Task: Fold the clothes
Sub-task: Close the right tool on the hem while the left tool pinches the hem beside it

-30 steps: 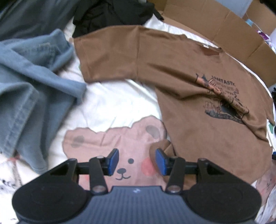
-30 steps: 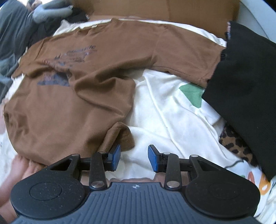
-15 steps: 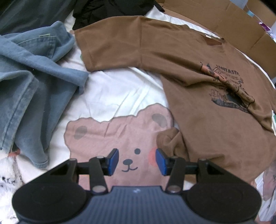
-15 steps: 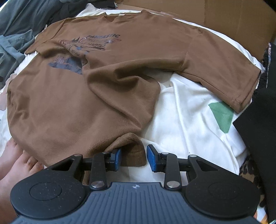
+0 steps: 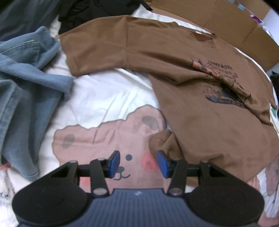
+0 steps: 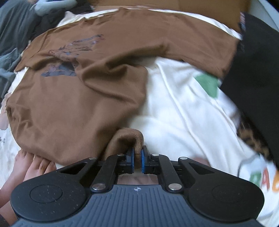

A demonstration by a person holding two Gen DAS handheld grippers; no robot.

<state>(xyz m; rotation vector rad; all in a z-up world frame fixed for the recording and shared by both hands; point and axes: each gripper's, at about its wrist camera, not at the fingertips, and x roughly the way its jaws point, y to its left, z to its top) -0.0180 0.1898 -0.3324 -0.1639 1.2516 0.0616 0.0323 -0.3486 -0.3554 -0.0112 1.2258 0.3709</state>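
Observation:
A brown T-shirt (image 5: 200,108) with a dark printed graphic lies spread, front up, on a white bed sheet; it also shows in the right wrist view (image 6: 69,104). My left gripper (image 5: 138,164) is open and empty, just short of the shirt's curled bottom corner (image 5: 160,141), which lies near its right finger. My right gripper (image 6: 137,158) is shut on the shirt's other bottom corner (image 6: 129,139), and the cloth bunches up between the blue pads.
Blue jeans (image 5: 22,82) lie at the left of the left wrist view, black clothes (image 5: 97,12) at the back. Cardboard (image 5: 218,19) borders the far side. A black garment (image 6: 258,73) lies at the right, bare toes (image 6: 26,165) at the near left.
My right gripper has closed on the shirt's bottom corner, which lay between its open fingers before. My left gripper has come a little closer to the other corner and stays open.

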